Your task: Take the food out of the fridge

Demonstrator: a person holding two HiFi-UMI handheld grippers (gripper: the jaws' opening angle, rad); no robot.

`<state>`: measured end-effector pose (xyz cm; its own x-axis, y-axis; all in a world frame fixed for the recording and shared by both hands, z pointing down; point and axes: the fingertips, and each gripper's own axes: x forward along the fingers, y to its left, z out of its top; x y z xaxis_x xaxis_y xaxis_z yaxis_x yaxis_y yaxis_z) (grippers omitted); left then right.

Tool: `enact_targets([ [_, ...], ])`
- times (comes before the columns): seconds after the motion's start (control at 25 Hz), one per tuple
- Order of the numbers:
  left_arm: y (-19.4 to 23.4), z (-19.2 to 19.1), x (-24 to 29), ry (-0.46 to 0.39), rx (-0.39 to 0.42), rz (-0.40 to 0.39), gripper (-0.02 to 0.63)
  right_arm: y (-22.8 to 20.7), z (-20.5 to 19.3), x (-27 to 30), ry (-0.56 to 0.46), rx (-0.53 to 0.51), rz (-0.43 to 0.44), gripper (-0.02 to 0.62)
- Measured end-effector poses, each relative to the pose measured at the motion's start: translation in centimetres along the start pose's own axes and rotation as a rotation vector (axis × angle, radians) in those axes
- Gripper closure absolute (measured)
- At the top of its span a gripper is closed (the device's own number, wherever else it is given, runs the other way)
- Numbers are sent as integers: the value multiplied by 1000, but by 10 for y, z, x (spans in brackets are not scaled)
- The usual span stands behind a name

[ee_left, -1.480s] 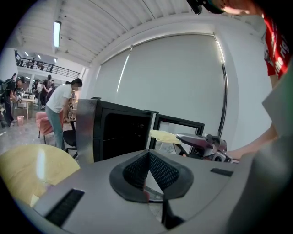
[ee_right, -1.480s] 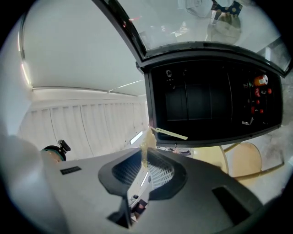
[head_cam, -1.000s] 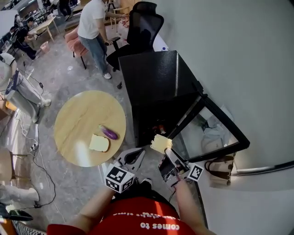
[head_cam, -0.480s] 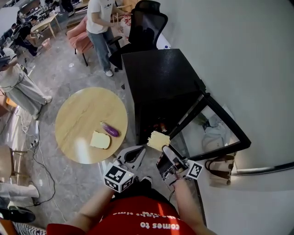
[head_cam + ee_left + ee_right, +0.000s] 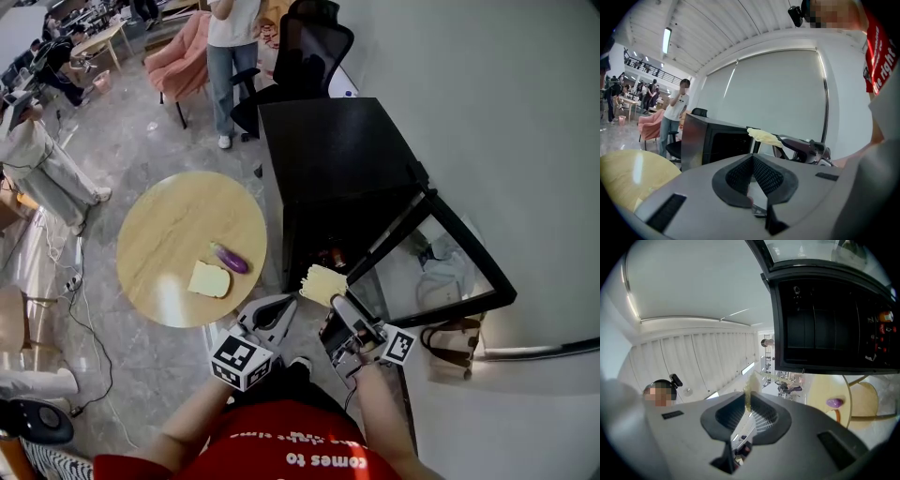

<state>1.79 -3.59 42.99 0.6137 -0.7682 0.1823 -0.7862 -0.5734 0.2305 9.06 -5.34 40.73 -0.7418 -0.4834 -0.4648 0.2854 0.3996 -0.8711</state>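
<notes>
Grasping the pale yellow food piece (image 5: 322,283) by its near edge, the right gripper (image 5: 336,298) has its jaws clenched on it. The right gripper view shows the piece edge-on (image 5: 748,392), a thin strip standing up between the two pads. Most of the piece projects past the jaw tips. It is held in the air just in front of the open black fridge (image 5: 328,159), beside the lower edge of the swung-out glass door (image 5: 441,267) and outside the cabinet. It is not touching the bench (image 5: 169,211).

The left gripper (image 5: 281,307) hovers just beside the right one, with its jaws closed together and nothing between them (its own view shows the pads meeting at the tips (image 5: 752,159)). In that view the food piece (image 5: 764,136) appears ahead and apart from the left jaws.

On the round wooden bench, a purple eggplant (image 5: 229,258) lies close to a bread slice (image 5: 208,279) without touching it. Small red and orange items (image 5: 883,317) sit inside the fridge at one side.

Compared with one second ago:
- The grip on the food piece is unchanged.
- The piece sits slightly farther from the door edge.
- The eggplant and bread slice keep the same arrangement.
- The left gripper holds roughly the same position.
- A standing person in a white shirt (image 5: 232,23) has shifted nearer the black office chair (image 5: 314,42).
</notes>
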Motion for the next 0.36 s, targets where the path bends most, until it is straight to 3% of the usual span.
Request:
enact_targets([
  [0.36, 14, 0, -13, -13, -7, 27, 598, -7, -14, 12, 29, 11, -4, 552],
])
